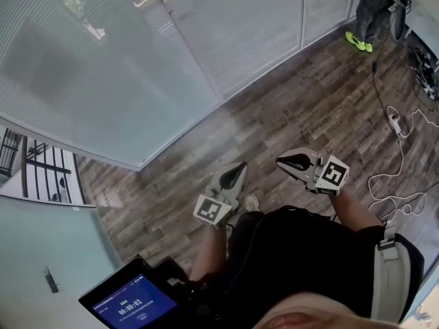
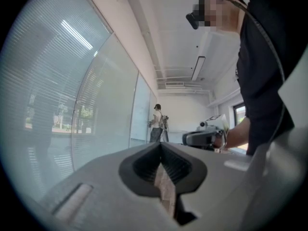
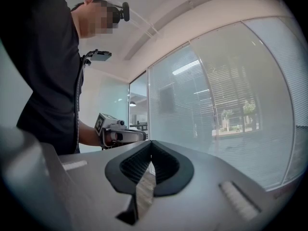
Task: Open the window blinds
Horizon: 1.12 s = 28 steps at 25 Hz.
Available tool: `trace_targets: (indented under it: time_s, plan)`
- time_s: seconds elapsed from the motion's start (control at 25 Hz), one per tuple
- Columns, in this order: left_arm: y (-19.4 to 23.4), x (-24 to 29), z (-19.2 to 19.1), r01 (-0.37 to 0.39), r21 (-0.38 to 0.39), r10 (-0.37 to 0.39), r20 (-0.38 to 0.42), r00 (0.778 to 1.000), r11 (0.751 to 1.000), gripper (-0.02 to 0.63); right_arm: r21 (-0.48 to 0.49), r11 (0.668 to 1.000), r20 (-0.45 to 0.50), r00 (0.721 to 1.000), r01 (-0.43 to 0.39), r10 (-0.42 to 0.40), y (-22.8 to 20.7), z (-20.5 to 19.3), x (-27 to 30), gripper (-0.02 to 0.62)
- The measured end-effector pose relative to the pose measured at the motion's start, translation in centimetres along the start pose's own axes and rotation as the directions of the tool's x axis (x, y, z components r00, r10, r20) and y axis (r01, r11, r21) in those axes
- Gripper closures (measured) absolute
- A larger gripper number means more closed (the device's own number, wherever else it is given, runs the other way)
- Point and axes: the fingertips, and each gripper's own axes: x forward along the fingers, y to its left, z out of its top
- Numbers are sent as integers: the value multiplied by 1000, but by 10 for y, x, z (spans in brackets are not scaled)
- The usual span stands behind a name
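The window blinds (image 1: 103,67) hang shut behind tall glass panels along the wall, ahead and to the left in the head view. They also fill the left side of the left gripper view as blinds (image 2: 57,105), and the right side of the right gripper view as blinds (image 3: 231,105). My left gripper (image 1: 240,164) is held level in front of my body, shut and empty, a short way from the glass. My right gripper (image 1: 280,162) is beside it, also shut with nothing in it. Each gripper view shows its own closed tips, left gripper (image 2: 161,144) and right gripper (image 3: 151,142), with the other gripper beyond.
Another person (image 1: 370,12) in bright yellow-green shoes stands by the glass at the far right. A power strip (image 1: 396,122) and white cables lie on the wood floor to my right. A device with a blue screen (image 1: 130,303) hangs at my chest.
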Motion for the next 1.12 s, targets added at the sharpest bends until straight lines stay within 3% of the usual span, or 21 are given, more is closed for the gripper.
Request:
trace_targets:
  time_s: [0.68,1.12]
  plan:
    - [130,-40,11,16,23,-16,4,1000,1000,603,-34,997,-1,998,67,-67,-45,6,139,591]
    - [174,-63,-7,-2,-19,2,13,1000,1000,603,-48,998,-64,997,51,-54,-45,-6,185,589]
